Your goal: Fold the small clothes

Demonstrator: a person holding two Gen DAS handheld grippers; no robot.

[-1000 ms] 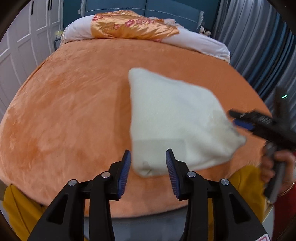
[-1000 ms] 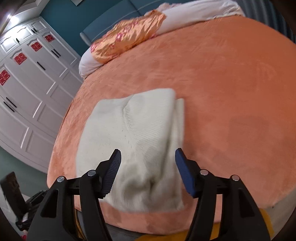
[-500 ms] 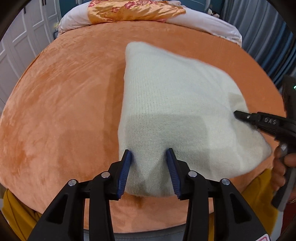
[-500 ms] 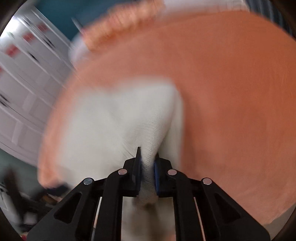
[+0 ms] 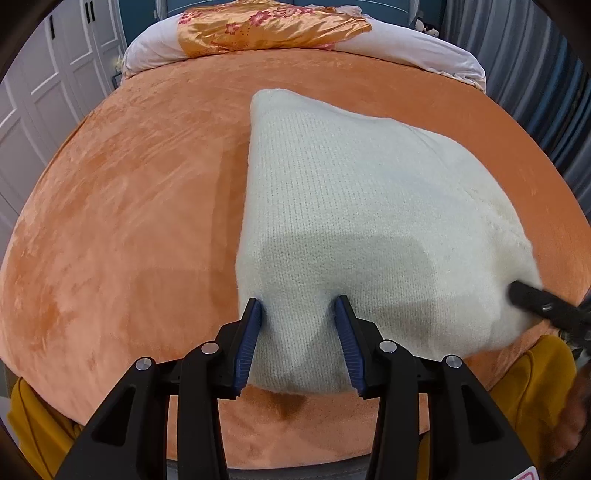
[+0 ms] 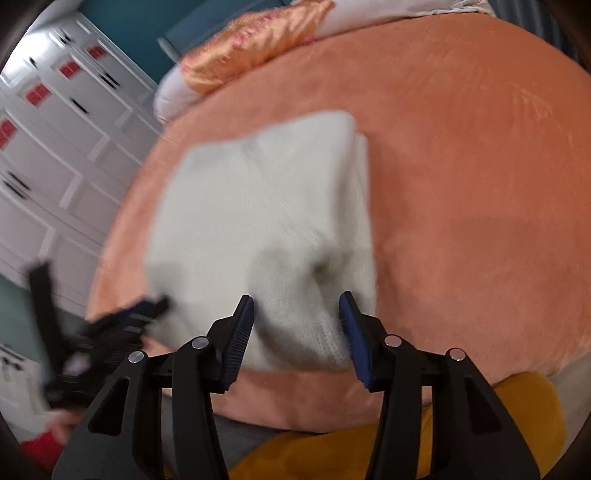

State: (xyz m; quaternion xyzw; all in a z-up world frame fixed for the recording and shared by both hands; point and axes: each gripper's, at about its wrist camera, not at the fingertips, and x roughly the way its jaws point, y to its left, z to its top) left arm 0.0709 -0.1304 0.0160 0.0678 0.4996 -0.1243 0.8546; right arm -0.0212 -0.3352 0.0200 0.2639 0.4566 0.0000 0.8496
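Note:
A folded cream knit garment (image 5: pixel 354 206) lies on the orange bed cover (image 5: pixel 129 221) near its front edge. My left gripper (image 5: pixel 298 306) is open, with the garment's near left corner between its blue pads, not clamped. My right gripper (image 6: pixel 296 300) is open, with the garment's near right corner (image 6: pixel 306 325) between its pads. In the left wrist view the right gripper's black tip (image 5: pixel 535 299) touches the garment's right corner. The garment (image 6: pixel 266 214) looks blurred in the right wrist view.
Pillows, one in orange satin (image 5: pixel 269 26), lie at the head of the bed. White wardrobe doors (image 6: pixel 48 147) stand to the left and grey-blue curtains (image 5: pixel 546 88) to the right. Yellow fabric (image 6: pixel 480 435) hangs below the bed's front edge.
My right gripper was shut on the garment's corner half a second ago and has opened. My left gripper moved forward over the near left corner and stayed open.

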